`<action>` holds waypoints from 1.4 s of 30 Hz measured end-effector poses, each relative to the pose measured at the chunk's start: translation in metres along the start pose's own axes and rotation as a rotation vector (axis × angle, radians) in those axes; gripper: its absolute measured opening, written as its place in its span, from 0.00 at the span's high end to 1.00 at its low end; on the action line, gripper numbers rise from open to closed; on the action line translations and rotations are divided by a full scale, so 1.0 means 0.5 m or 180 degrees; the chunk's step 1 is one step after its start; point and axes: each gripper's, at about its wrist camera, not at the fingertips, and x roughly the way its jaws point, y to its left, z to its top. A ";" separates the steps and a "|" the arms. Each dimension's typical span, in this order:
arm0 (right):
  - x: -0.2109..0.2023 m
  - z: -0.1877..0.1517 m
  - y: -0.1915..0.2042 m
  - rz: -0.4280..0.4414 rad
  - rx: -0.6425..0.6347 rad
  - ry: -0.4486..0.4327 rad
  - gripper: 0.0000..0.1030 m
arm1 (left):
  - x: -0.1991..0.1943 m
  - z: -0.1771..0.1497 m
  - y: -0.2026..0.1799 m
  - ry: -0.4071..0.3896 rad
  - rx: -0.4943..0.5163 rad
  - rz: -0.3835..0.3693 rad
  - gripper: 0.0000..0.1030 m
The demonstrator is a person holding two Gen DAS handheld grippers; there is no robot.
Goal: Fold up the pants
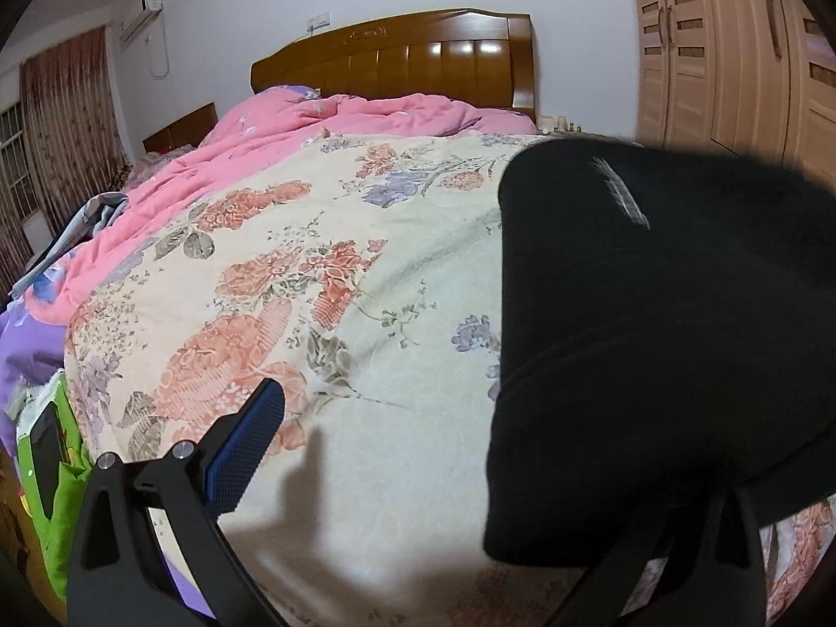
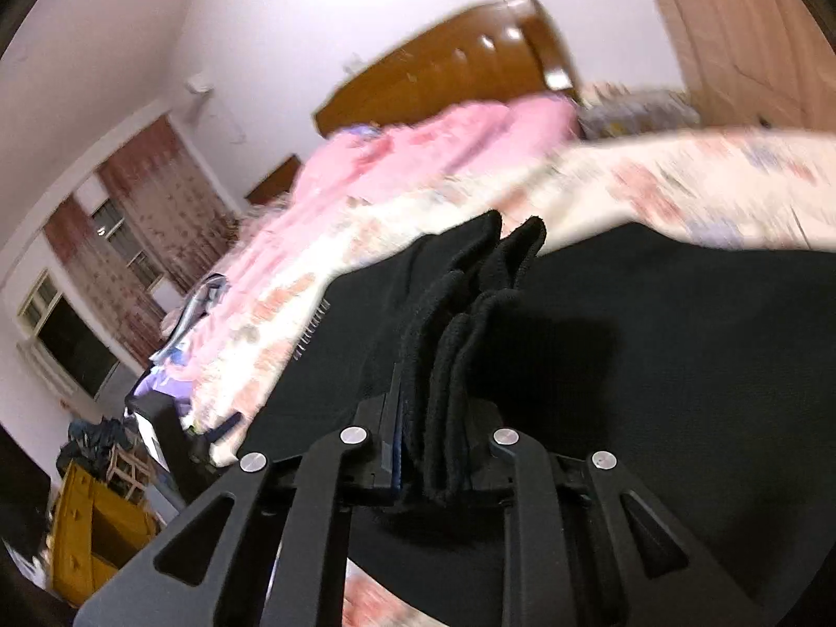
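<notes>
My right tool (image 2: 444, 366) was clamped on a bunched edge of the black pants (image 2: 653, 366), which lay on the bed (image 1: 366, 261); my left tool (image 1: 470, 418) gaped, empty. I feared layers slipping out mid-fold.

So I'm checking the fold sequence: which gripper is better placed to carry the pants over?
Right. The right gripper is clamped on bunched layers of the black pants; the left gripper stands open, holding nothing.
</notes>
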 end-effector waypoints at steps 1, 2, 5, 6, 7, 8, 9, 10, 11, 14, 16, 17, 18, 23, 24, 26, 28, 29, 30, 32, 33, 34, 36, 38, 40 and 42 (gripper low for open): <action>0.027 -0.019 -0.030 -0.0026 0.0122 0.0143 0.81 | 0.000 -0.001 -0.001 -0.0008 -0.0013 0.0007 0.01; 0.037 -0.035 -0.057 0.0052 0.0226 0.0107 0.80 | 0.001 -0.001 -0.003 -0.0005 -0.0038 0.0022 0.01; 0.024 -0.041 -0.080 0.0270 0.0418 0.0066 0.80 | 0.000 0.000 -0.003 0.0021 -0.0079 0.0031 0.02; 0.014 -0.037 -0.068 0.0205 0.0314 0.0040 0.80 | -0.002 0.000 -0.003 0.0021 -0.0069 0.0035 0.02; 0.007 -0.035 -0.056 0.0154 0.0227 0.0012 0.80 | -0.004 0.000 -0.004 0.0017 -0.0046 0.0046 0.02; 0.002 -0.034 -0.046 0.0134 0.0194 -0.0006 0.80 | -0.006 0.001 -0.006 0.0006 -0.0017 0.0069 0.02; -0.004 -0.036 -0.043 0.0126 0.0178 -0.0027 0.80 | -0.006 0.001 -0.006 0.0004 -0.0011 0.0075 0.02; -0.005 -0.039 -0.046 0.0125 0.0171 -0.0023 0.80 | -0.005 0.001 -0.005 0.0013 -0.0029 0.0067 0.02; -0.003 -0.041 -0.051 0.0123 0.0187 0.0000 0.80 | -0.003 0.000 -0.003 0.0026 -0.0058 0.0058 0.02; 0.011 -0.051 -0.088 0.0293 0.0462 0.0037 0.80 | 0.001 0.000 0.001 0.0043 -0.0120 0.0046 0.01; -0.008 -0.042 -0.073 0.0178 0.0398 -0.0042 0.81 | 0.003 -0.001 0.003 0.0050 -0.0141 0.0031 0.01; -0.021 -0.039 -0.058 0.0073 0.0282 -0.0103 0.83 | 0.004 -0.001 0.005 0.0059 -0.0167 0.0010 0.01; -0.024 -0.036 -0.053 0.0022 0.0229 -0.0108 0.83 | 0.003 -0.002 0.006 0.0061 -0.0184 0.0001 0.01; 0.000 -0.045 -0.067 0.0001 0.0360 0.0033 0.83 | 0.007 -0.005 0.004 0.0044 -0.0167 -0.0002 0.01; -0.002 -0.046 -0.065 0.0005 0.0395 0.0032 0.83 | 0.009 -0.003 0.003 0.0059 -0.0159 0.0002 0.01; -0.002 -0.047 -0.058 -0.0006 0.0394 0.0069 0.83 | 0.011 0.002 0.003 0.0126 -0.0166 0.0003 0.01; -0.002 -0.041 -0.065 0.0107 0.0441 0.0111 0.82 | 0.013 0.007 0.004 0.0195 -0.0203 0.0003 0.01; -0.006 -0.039 -0.077 0.0146 0.0458 0.0123 0.81 | 0.015 0.008 0.004 0.0205 -0.0208 0.0017 0.01; -0.011 -0.038 -0.080 0.0163 0.0460 0.0147 0.78 | 0.013 0.008 0.002 0.0207 -0.0211 0.0044 0.01; -0.030 -0.040 -0.069 0.0117 0.0456 0.0140 0.68 | 0.008 0.005 -0.001 0.0202 -0.0227 0.0095 0.01; -0.047 -0.043 -0.063 0.0096 0.0434 0.0107 0.53 | 0.003 0.003 -0.002 0.0200 -0.0230 0.0126 0.01; -0.062 -0.046 -0.058 0.0091 0.0392 0.0064 0.41 | -0.001 0.001 -0.003 0.0201 -0.0233 0.0137 0.01; -0.114 -0.053 -0.041 0.0128 0.0255 -0.0176 0.04 | -0.015 -0.002 -0.005 0.0206 -0.0216 0.0160 0.02; -0.160 -0.055 -0.037 0.0084 0.0227 -0.0318 0.04 | -0.034 -0.005 -0.009 0.0230 -0.0166 0.0175 0.02; -0.201 -0.058 -0.042 0.0081 0.0286 -0.0443 0.04 | -0.060 -0.013 -0.016 0.0248 -0.0123 0.0240 0.02; -0.250 -0.065 -0.050 0.0108 0.0380 -0.0625 0.04 | -0.093 -0.025 -0.022 0.0186 -0.0136 0.0271 0.02</action>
